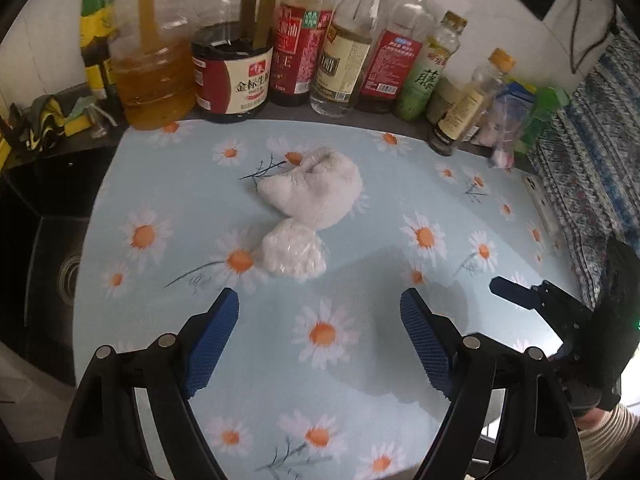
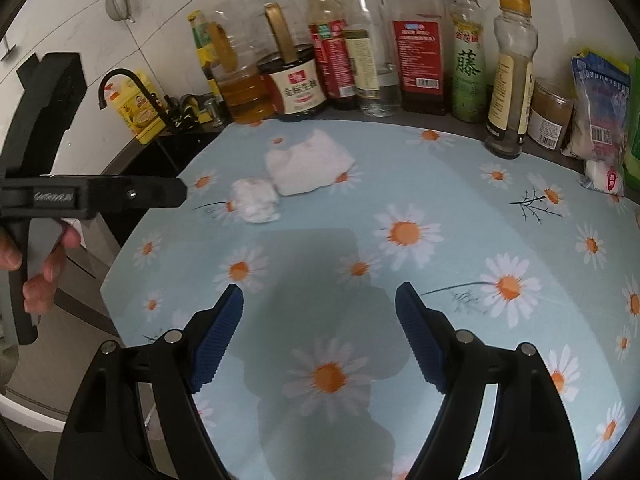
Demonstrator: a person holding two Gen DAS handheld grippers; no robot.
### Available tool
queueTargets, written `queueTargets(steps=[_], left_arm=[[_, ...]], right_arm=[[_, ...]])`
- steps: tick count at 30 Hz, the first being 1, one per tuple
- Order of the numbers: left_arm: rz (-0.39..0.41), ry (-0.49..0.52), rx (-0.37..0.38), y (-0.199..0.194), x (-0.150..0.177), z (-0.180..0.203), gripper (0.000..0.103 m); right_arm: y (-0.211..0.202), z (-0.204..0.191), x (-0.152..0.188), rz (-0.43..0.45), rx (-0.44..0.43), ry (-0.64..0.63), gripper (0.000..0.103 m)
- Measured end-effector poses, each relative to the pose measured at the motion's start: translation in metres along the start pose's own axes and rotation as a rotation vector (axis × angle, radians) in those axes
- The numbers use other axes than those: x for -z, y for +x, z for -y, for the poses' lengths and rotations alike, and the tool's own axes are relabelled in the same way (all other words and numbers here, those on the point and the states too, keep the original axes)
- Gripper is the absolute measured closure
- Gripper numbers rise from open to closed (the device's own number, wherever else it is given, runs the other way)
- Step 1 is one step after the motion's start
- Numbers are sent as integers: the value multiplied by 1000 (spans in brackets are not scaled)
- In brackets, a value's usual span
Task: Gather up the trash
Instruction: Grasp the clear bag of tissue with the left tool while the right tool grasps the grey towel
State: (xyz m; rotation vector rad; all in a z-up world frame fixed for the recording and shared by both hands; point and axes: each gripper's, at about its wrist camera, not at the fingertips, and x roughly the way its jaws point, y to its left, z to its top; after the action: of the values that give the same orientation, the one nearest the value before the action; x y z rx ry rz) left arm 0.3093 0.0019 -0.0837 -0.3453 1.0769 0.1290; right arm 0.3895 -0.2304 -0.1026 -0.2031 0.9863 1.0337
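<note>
A crumpled white paper wad (image 1: pixel 294 254) lies on the daisy-print mat (image 1: pixel 400 208), touching a folded white cloth (image 1: pixel 316 190) just behind it. My left gripper (image 1: pixel 320 306) is open and empty, a short way in front of the wad. In the right wrist view the wad (image 2: pixel 256 199) and the cloth (image 2: pixel 308 164) lie at the far left of the mat (image 2: pixel 460 184). My right gripper (image 2: pixel 319 302) is open and empty, well short of them. The left gripper's body (image 2: pixel 92 196) shows at the left edge; the right gripper's finger (image 1: pixel 516 292) shows at the right.
A row of oil, sauce and vinegar bottles (image 1: pixel 332 40) stands along the back of the counter (image 2: pixel 380 40). A black sink (image 1: pixel 52 248) with a faucet (image 2: pixel 132 88) lies to the left. Food packets (image 2: pixel 600 112) stand at the back right. A white phone (image 1: pixel 540 202) lies at the mat's right edge.
</note>
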Motion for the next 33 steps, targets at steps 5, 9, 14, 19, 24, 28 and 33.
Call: queueTargets(steps=[5, 9, 14, 19, 24, 28, 33], left_arm=[[-28, 14, -38, 34, -15, 0, 22], [-43, 16, -61, 53, -21, -4, 22], [-85, -12, -88, 74, -25, -10, 23], [-97, -16, -101, 84, -24, -13, 41], [-78, -12, -97, 82, -23, -13, 50], [-74, -12, -84, 80, -20, -13, 52], [-60, -42, -66, 73, -13, -17, 52]], right_arm=[[5, 18, -7, -1, -18, 4, 25], [11, 27, -13, -16, -33, -2, 25], [18, 35, -21, -33, -50, -13, 25], [23, 36, -30, -39, -61, -32, 25], [28, 36, -34, -48, -69, -43, 25], [32, 36, -35, -60, -72, -46, 25], [35, 32, -41, -62, -70, -65, 25]])
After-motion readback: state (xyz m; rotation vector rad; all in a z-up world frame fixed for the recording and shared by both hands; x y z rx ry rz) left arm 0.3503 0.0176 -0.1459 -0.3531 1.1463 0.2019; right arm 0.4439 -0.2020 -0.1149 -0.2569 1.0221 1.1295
